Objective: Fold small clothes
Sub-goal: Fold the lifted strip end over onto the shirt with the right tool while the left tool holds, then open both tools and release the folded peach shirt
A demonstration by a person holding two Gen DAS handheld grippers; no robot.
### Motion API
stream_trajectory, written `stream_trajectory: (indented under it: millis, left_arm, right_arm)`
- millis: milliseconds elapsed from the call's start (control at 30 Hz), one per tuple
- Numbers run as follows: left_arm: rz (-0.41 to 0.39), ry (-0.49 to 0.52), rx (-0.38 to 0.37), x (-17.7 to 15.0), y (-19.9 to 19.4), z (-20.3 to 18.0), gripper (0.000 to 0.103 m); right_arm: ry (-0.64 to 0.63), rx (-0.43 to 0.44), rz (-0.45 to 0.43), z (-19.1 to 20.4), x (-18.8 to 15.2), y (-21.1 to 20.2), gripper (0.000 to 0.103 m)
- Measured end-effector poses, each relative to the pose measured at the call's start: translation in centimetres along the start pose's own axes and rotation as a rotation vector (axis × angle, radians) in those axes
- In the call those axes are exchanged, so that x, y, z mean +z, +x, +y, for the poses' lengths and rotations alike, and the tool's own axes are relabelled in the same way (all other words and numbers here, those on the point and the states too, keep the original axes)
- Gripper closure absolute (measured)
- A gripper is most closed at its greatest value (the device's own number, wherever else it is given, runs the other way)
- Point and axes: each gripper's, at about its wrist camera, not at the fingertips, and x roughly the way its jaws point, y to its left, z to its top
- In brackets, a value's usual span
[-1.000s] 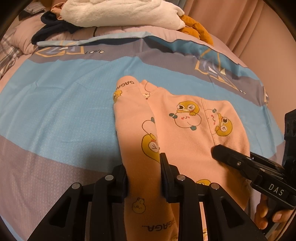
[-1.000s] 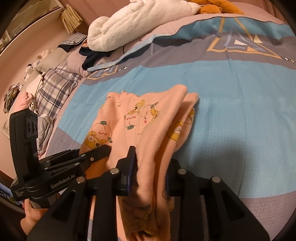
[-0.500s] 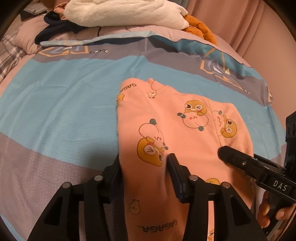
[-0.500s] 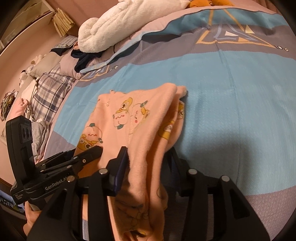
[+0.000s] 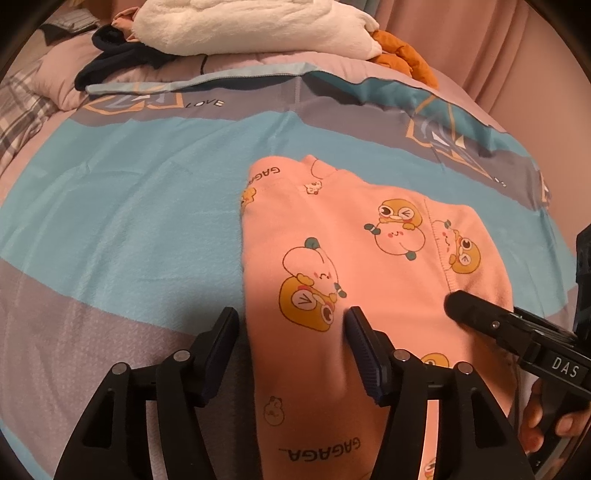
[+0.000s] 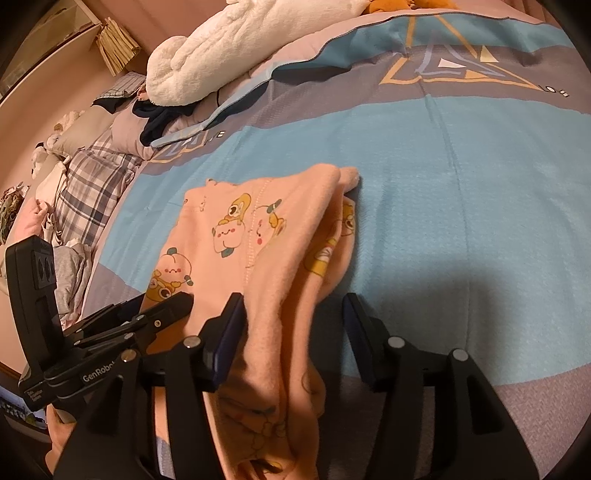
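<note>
- Both hand-held grippers have let go since a second ago: jaws were pinched on the pink garment [image 5: 369, 258], now they stand apart and are opening further.
- We see the left hand-held gripper [image 5: 291, 325] spread, with the garment's left folded edge lying between the jaws; neither pad presses it.
- Right hand-held gripper [image 6: 291, 314] is likewise spread. A raised fold of the garment drapes between the jaws and leans on the left pad, which is contact and no pinch.
- Garment sits mid-bed on the blue band of the bedspread [image 5: 129, 221], folded lengthwise, near end towards us. It looks flat on the left side and still bunched on the right, by our reading.
- Our judgement on why: the release drops the fold onto the bed so the layers settle. The two hand-held grippers sit just beside each other at the near end, one per edge, to keep the fold square.
- Readable text: "GAGAGA" printed on the garment at its far edge and near end; "LOVE" on the bedspread beyond the garment.
- We also read "DAS" on the right hand-held gripper's body and "GenRobot" on the left one's.
- Beyond the garment: white fluffy blanket [image 5: 251, 29], dark clothes [image 5: 118, 62], orange item [image 5: 402, 55], none in play.
</note>
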Motion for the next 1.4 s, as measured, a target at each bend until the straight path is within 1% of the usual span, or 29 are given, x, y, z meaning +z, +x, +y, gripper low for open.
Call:
stream_trajectory:
  millis: [133,300,467,567,967,1400]
  left_arm:
    - [0.001,0.000,0.006,0.0,0.0,0.1,0.039]
    - [0.003,-0.012,0.005,-0.2,0.0,0.4,0.034]
    - [0.007,-0.023,0.001,-0.3,-0.1,0.7,0.032]
    - [0.009,-0.024,0.007,-0.5,-0.2,0.7,0.029]
    - [0.012,-0.026,0.006,-1.0,-0.5,1.0,0.028]
    - [0.013,-0.028,0.009,-1.8,-1.1,1.1,0.027]
  right_arm:
    - [-0.004,-0.014,-0.004,0.1,0.0,-0.1,0.043]
    - [0.010,-0.014,-0.002,-0.2,-0.1,-0.3,0.041]
    - [0.019,-0.017,0.003,-0.5,-0.2,-0.6,0.039]
    - [0.025,-0.021,0.001,-0.5,-0.3,-0.8,0.038]
    - [0.030,-0.049,-0.001,-0.8,-0.5,-1.5,0.037]
    - [0.028,-0.057,0.001,-0.7,-1.0,-2.0,0.037]
